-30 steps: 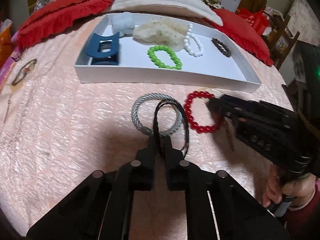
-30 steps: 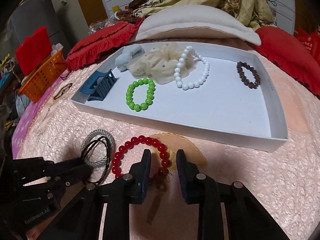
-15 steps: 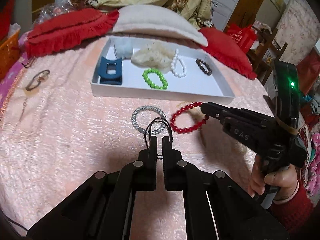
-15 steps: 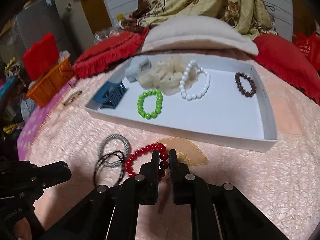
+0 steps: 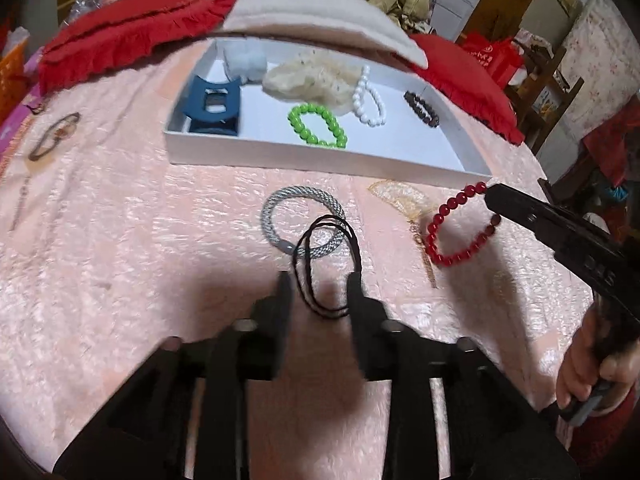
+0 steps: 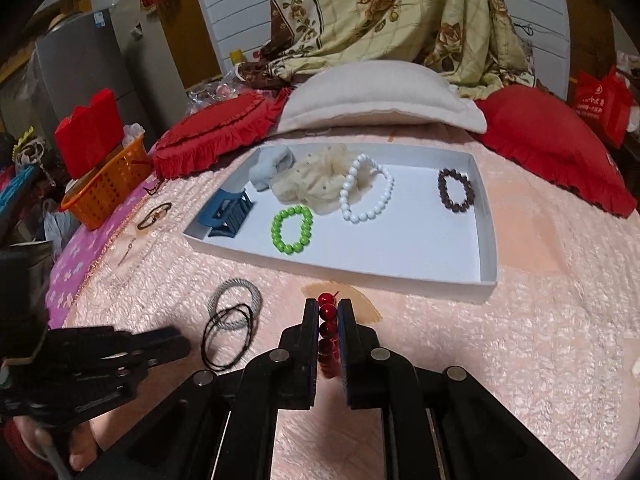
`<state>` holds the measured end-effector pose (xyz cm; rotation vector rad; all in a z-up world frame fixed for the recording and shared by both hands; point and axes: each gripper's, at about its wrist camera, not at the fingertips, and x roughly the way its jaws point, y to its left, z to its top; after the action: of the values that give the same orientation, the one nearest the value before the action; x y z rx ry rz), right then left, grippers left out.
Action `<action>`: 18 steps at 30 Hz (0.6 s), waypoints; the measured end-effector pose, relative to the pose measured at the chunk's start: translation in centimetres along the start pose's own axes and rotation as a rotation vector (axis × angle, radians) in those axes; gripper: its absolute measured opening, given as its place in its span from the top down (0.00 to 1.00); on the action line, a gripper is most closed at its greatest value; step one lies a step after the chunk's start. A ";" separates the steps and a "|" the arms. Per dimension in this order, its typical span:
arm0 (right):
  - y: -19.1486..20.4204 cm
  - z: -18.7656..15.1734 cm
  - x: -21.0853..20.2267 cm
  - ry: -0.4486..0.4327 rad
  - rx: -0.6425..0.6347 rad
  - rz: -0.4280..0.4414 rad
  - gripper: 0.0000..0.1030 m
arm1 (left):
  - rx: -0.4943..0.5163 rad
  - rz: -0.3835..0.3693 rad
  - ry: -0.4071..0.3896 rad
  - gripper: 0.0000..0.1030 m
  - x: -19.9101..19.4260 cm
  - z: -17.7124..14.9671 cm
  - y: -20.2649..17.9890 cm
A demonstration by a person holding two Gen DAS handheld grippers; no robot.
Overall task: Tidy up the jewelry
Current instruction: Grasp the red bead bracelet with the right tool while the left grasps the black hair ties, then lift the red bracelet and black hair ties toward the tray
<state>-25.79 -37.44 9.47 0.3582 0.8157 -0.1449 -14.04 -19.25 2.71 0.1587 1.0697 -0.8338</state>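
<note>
My left gripper (image 5: 319,280) is open, its fingers on either side of a thin black hair tie (image 5: 326,264) that lies on the pink bedspread and overlaps a grey woven bracelet (image 5: 303,220). My right gripper (image 6: 329,307) is shut on a red bead bracelet (image 6: 328,320), which hangs from its tip above the bedspread in the left wrist view (image 5: 460,228). The white tray (image 5: 320,158) beyond holds a green bead bracelet (image 5: 318,125), a white bead bracelet (image 5: 368,98), a brown bead bracelet (image 5: 421,108), a blue hair claw (image 5: 212,106) and a cream scrunchie (image 5: 312,80).
Red cushions (image 6: 216,132) and a cream pillow (image 6: 380,96) lie behind the tray. An orange basket (image 6: 106,184) stands at the far left. A dark bracelet (image 5: 54,142) lies on the bedspread at the left. A gold embroidered patch (image 5: 400,200) shows near the tray's front.
My left gripper has opened and let go of the black hair tie, which now lies on the bedspread. My right gripper has lifted the red bead bracelet to the right.
</note>
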 end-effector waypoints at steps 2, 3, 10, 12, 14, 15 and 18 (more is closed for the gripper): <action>-0.5 -0.3 0.4 0.008 0.016 0.001 0.92 | 0.003 -0.007 0.020 0.69 1.1 0.1 -0.2; -0.6 -0.5 0.5 0.010 0.020 0.001 0.92 | 0.004 -0.006 0.028 0.69 1.5 0.0 -0.4; -1.4 -0.5 0.9 0.018 0.044 0.004 0.92 | -0.005 0.033 0.038 0.98 1.7 -0.3 -0.5; -1.6 -0.3 0.6 0.010 0.048 0.005 0.92 | -0.015 0.013 0.031 0.99 0.6 -0.4 -0.2; -1.8 0.0 0.2 -0.002 0.055 0.007 0.92 | -0.017 -0.007 0.015 0.99 -0.7 -0.3 -0.1; -1.9 0.1 0.0 -0.006 0.060 0.009 0.92 | -0.021 -0.021 0.003 0.99 -1.6 -0.2 0.0; -2.1 0.7 -0.8 -0.023 0.069 0.007 0.92 | -0.013 -0.050 -0.037 0.99 -4.1 0.3 -0.3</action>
<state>-26.44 -39.68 9.95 0.4241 0.7882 -0.1709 -14.91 -17.49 6.36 0.1051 1.0475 -0.8715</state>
